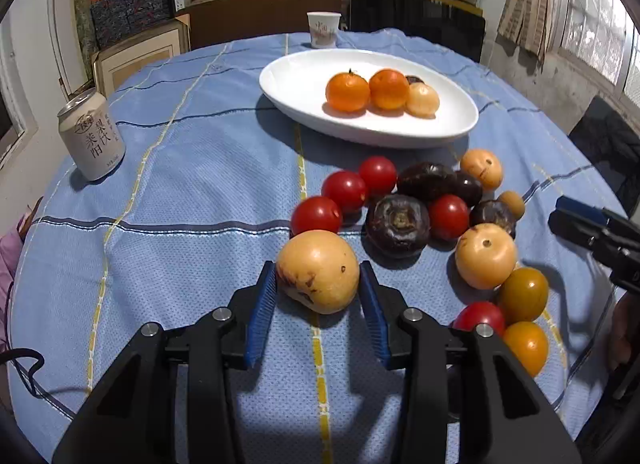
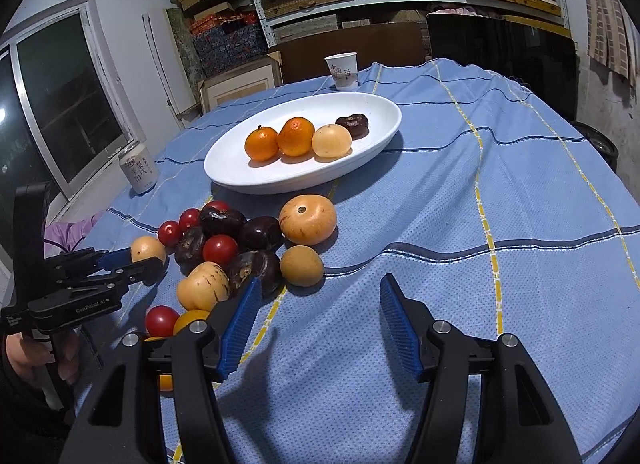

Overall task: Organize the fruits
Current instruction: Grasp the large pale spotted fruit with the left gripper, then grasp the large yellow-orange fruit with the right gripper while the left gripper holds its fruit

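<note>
A large yellow fruit (image 1: 318,280) with brown flecks lies on the blue cloth, and my left gripper (image 1: 318,264) is shut on it, one blue pad pressing each side. The right wrist view shows that gripper (image 2: 144,260) from the side with the fruit (image 2: 147,248) at its tips. Beyond it is a pile of red cherry tomatoes (image 1: 316,215), dark purple fruits (image 1: 398,223) and more yellow fruits (image 1: 486,250). A white oval plate (image 1: 280,79) holds two oranges (image 1: 347,91), a pale fruit and a dark one. My right gripper (image 2: 320,304) stands open over bare cloth beside the pile.
A drink can (image 1: 92,135) stands at the table's left edge, and a paper cup (image 1: 323,29) behind the plate. A person's hand (image 2: 32,356) holds the left gripper's handle. Stacked boxes on shelves and a dark board stand beyond the table's far edge.
</note>
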Demonstrator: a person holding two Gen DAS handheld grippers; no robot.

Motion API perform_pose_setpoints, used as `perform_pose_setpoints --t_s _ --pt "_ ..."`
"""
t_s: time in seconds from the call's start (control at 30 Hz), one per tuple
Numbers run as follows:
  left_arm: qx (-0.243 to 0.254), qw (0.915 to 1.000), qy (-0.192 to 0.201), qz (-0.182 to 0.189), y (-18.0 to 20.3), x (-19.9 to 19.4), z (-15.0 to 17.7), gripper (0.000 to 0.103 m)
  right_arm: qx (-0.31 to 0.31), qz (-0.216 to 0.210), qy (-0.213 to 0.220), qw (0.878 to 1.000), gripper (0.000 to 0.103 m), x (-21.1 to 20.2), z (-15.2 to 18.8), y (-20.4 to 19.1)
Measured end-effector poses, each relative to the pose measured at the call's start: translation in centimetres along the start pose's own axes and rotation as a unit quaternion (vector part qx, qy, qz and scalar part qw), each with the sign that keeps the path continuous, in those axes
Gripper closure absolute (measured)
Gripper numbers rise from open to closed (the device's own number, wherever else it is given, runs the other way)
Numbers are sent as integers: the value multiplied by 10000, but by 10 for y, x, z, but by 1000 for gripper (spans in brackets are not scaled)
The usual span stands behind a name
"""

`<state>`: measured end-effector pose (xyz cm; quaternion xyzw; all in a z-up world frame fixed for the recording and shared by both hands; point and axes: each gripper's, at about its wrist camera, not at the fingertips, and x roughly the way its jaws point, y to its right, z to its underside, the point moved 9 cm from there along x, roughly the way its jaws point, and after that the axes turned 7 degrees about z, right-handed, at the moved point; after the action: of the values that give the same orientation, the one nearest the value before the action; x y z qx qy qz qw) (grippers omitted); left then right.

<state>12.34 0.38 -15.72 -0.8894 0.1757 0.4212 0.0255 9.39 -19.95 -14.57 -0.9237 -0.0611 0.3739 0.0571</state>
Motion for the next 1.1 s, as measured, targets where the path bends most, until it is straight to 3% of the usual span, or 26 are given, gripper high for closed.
perform_pose_setpoints --t_s 0.23,0.4,0.53,0.77,0.83,1.07,1.1 --pt "-350 9991 230 57 -11 -8 -3 62 -601 -209 47 9980 41 -9 7 -25" --pt "-338 9992 178 81 -10 -6 -3 62 -1490 -857 -136 9850 41 -27 33 -78" --pt "-342 9992 168 95 -9 -5 -2 62 -1924 -1124 -263 9745 41 -34 49 -105" --pt "-327 9993 170 79 -9 -5 -3 62 -1881 -1092 -336 9755 43 -28 50 -113" --pt "-332 9993 178 76 -10 -5 -2 62 -1930 -1097 -418 9741 49 -29 52 -115" --pt "-314 9994 121 84 -9 -3 -1 62 -1697 -1180 -693 9759 52 -20 57 -109" --pt "-312 9994 118 88 -9 -3 -1 62 -1686 -1202 -696 9759 57 -18 56 -111"
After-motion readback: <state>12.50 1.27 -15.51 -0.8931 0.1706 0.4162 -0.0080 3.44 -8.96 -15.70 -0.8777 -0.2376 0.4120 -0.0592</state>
